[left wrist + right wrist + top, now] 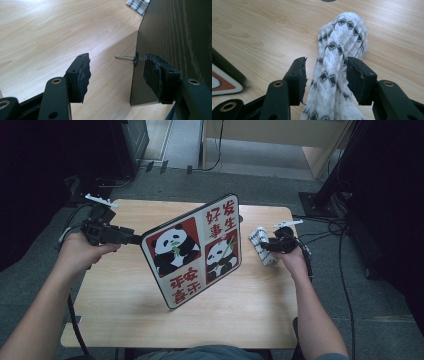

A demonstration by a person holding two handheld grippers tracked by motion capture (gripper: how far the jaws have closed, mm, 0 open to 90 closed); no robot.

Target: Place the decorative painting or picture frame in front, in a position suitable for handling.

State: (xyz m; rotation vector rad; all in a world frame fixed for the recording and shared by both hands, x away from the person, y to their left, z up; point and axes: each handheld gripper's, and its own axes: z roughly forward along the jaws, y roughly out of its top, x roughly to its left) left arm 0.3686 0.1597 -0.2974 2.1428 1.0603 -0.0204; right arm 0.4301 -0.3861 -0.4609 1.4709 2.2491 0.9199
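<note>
A black-rimmed sign board with two pandas and red characters stands tilted on the wooden table. My left gripper is at its left edge. In the left gripper view its jaws stand wide apart, with the board's dark back and edge between them. The right-hand pad lies against the back and the other pad is well clear. A thin wire sticks out of the edge. A rolled white cloth with black diamonds lies right of the board. My right gripper straddles this cloth, with a small gap at one pad.
Cables trail over the grey floor right of the table. Dark stands and equipment sit at the far left and right, pale wooden furniture behind. The table's front half offers free room.
</note>
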